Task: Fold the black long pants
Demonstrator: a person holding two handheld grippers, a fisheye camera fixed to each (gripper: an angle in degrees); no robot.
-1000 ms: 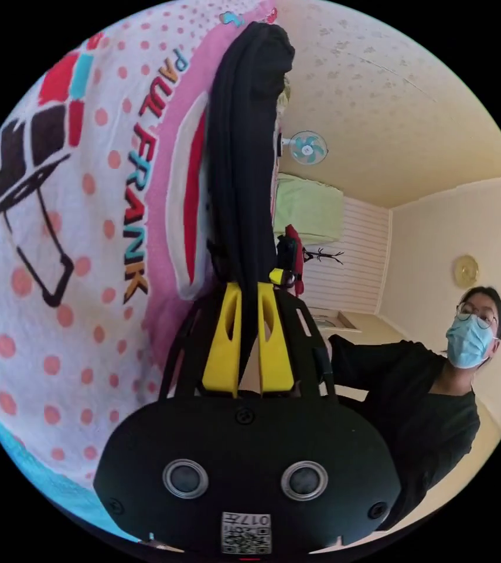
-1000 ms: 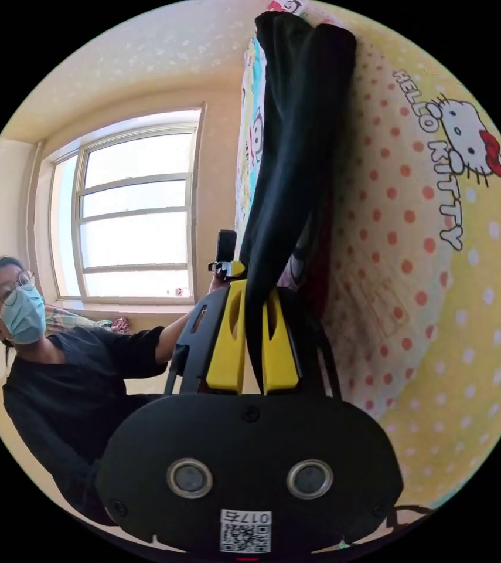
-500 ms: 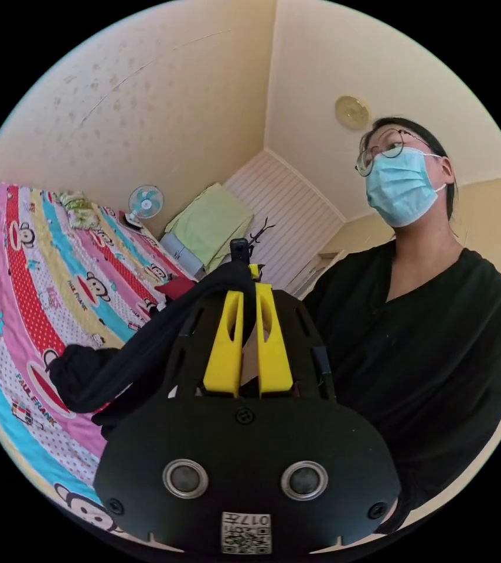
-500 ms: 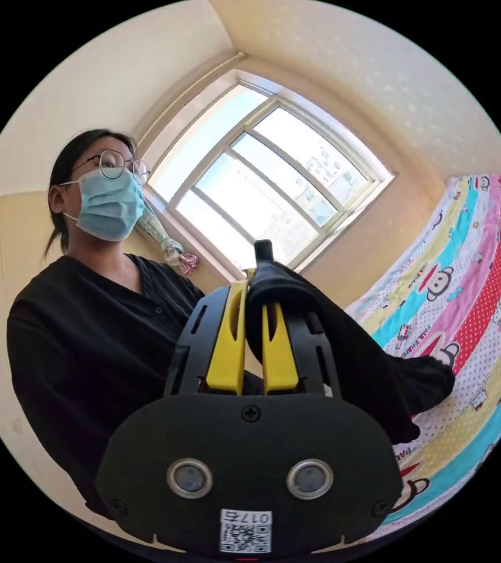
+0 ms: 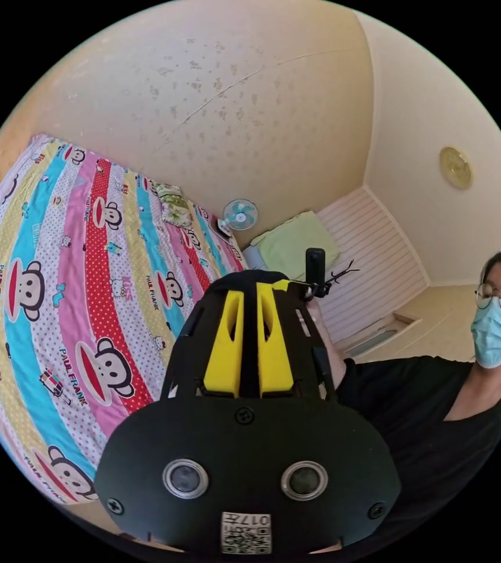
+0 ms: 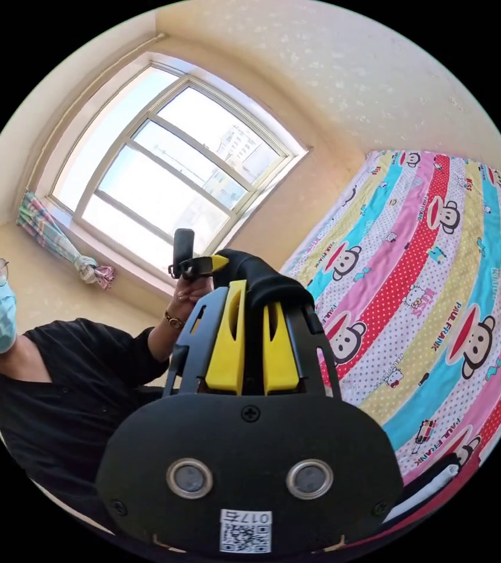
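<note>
The black long pants (image 5: 244, 278) drape over the tips of my left gripper (image 5: 250, 291), whose yellow jaws are shut on a strip of the cloth. In the right gripper view the pants (image 6: 260, 275) bunch over my right gripper (image 6: 254, 296), also shut on the fabric. The two grippers are held up close together, above the bed. The right gripper (image 5: 315, 271) rises just beyond the cloth in the left gripper view. In the right gripper view a hand (image 6: 189, 291) holds the left gripper (image 6: 184, 253). Most of the pants hang hidden behind the jaws.
A striped cartoon bedspread (image 5: 74, 281) covers the bed (image 6: 438, 281). A person in a black top (image 5: 438, 404) stands beside it, also seen at the left (image 6: 57, 387). A small fan (image 5: 239, 214), a green-covered item (image 5: 297, 246) and a window (image 6: 168, 170) line the walls.
Both views have swung round and away from the bed. The pants, which trailed down to the bedspread, are now gathered over the jaw tips, and the grippers have come closer together.
</note>
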